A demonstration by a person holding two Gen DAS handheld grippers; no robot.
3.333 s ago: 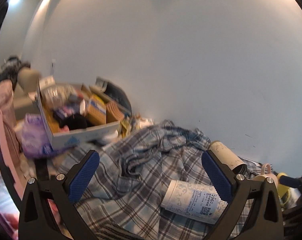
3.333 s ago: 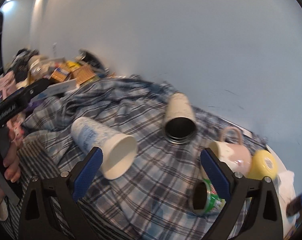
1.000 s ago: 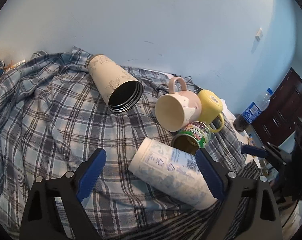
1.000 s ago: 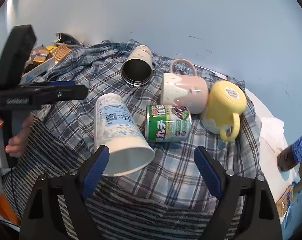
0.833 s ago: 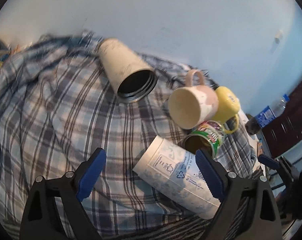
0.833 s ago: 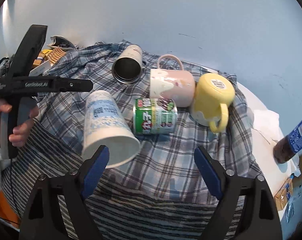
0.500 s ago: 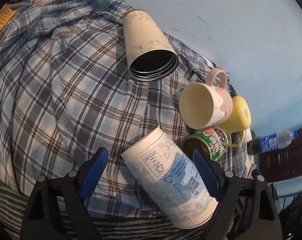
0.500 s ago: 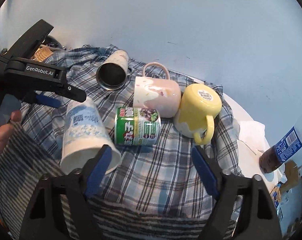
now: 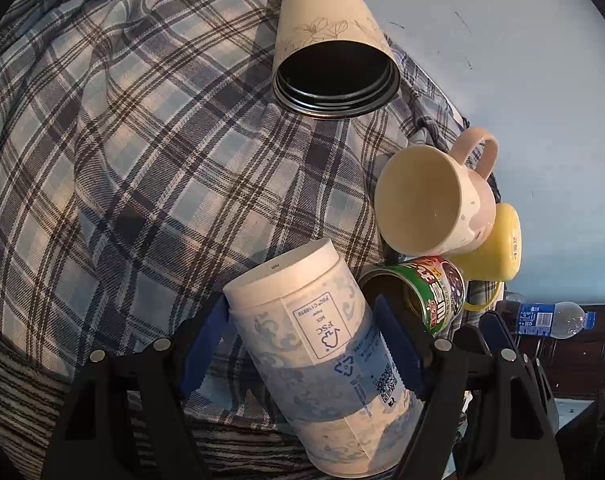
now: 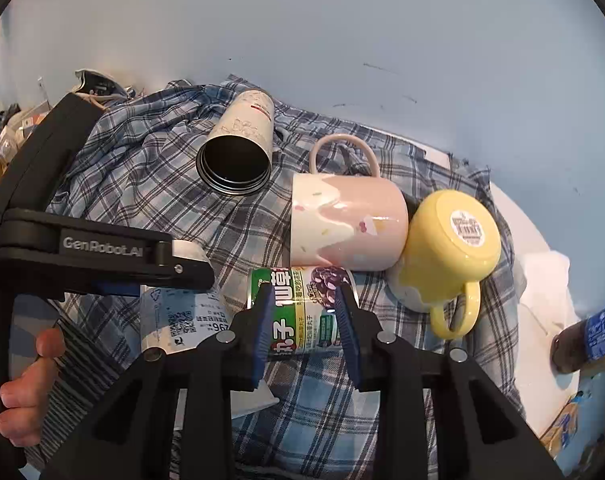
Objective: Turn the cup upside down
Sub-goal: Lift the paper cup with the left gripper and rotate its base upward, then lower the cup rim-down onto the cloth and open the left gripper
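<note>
A white paper cup with blue print lies on its side on the plaid cloth, base pointing away. My left gripper is shut on it, blue pads against both sides. In the right wrist view the cup shows under the left gripper's black body. My right gripper hangs above the green can with its jaws narrowed and nothing between them.
On the cloth lie a beige tumbler, a pink mug, a yellow mug and the green can, all close together. A blue-labelled bottle stands at the right. Cluttered boxes are far left.
My left gripper came down over the paper cup and closed on it. My right gripper's jaws narrowed a lot and moved in over the green can.
</note>
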